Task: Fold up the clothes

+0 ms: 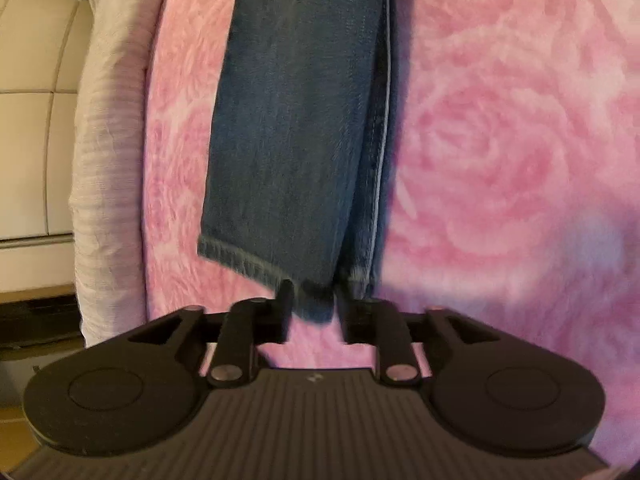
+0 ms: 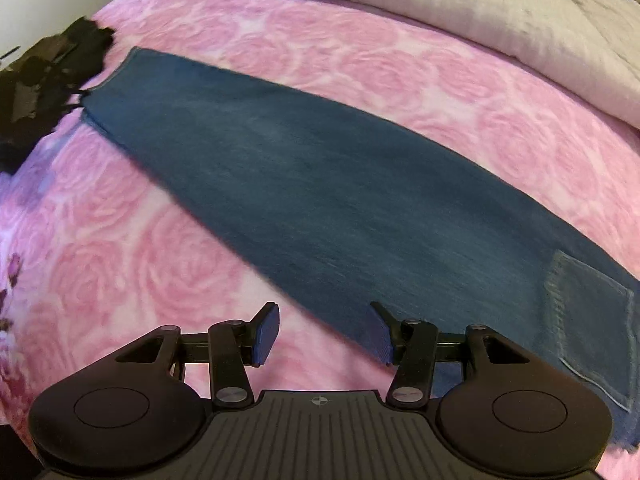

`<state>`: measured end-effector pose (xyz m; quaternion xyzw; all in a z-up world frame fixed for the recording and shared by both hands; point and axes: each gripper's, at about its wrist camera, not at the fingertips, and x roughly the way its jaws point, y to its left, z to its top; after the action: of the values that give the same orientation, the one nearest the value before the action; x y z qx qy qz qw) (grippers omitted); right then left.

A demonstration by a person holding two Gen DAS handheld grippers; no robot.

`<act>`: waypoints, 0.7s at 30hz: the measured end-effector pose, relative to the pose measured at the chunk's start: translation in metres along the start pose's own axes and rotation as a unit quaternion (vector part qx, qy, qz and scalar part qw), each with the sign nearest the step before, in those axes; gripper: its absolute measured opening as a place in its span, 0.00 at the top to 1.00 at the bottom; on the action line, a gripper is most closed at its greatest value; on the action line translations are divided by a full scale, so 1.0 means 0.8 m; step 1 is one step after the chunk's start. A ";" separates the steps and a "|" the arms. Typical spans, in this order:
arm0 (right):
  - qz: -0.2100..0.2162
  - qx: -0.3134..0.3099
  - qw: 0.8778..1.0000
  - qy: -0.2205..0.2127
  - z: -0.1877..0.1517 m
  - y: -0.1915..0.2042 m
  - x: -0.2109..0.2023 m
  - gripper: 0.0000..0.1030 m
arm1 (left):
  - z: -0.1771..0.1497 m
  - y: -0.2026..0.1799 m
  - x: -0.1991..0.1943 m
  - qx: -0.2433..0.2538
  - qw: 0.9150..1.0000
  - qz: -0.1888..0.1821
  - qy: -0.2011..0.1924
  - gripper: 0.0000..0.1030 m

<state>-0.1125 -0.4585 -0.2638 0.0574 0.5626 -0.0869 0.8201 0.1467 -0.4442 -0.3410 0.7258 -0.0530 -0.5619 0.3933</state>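
Jeans (image 2: 320, 200) hem between parted left tool (image 1: 312, 312), right tool (image 2: 324, 332) parted at thigh edge

Jeans (image 2: 320, 200): blue denim, matt, woven grain, stitched hem and pocket. Blanket (image 1: 500, 140): pink plush fleece, fuzzy (rose print). Cover (image 2: 440, 0): whitish crinkled cloth. Left gripper (image 1: 314, 312) and right gripper (image 2: 324, 334): matt black plastic, ribbed body, dull metal pivot pins.
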 end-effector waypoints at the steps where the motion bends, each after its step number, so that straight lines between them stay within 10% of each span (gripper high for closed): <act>1: -0.006 0.008 1.000 0.000 -0.005 -0.011 -0.003 0.50 | -0.002 0.005 -0.008 -0.014 1.000 -0.011 0.001 0.76; 11: -0.029 0.011 0.999 -0.034 0.019 -0.173 0.010 0.50 | 0.148 0.101 -0.033 -0.177 0.979 -0.071 -0.077 0.68; 21: 0.058 -0.234 0.970 -0.025 0.118 -0.232 0.116 0.50 | 0.342 0.156 0.087 -0.218 0.954 -0.184 -0.091 0.70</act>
<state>-0.0318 -0.6657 -0.3154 -0.1056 0.5427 0.0936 0.8280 -0.0171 -0.7053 -0.3322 0.5659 0.1696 -0.6858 0.4250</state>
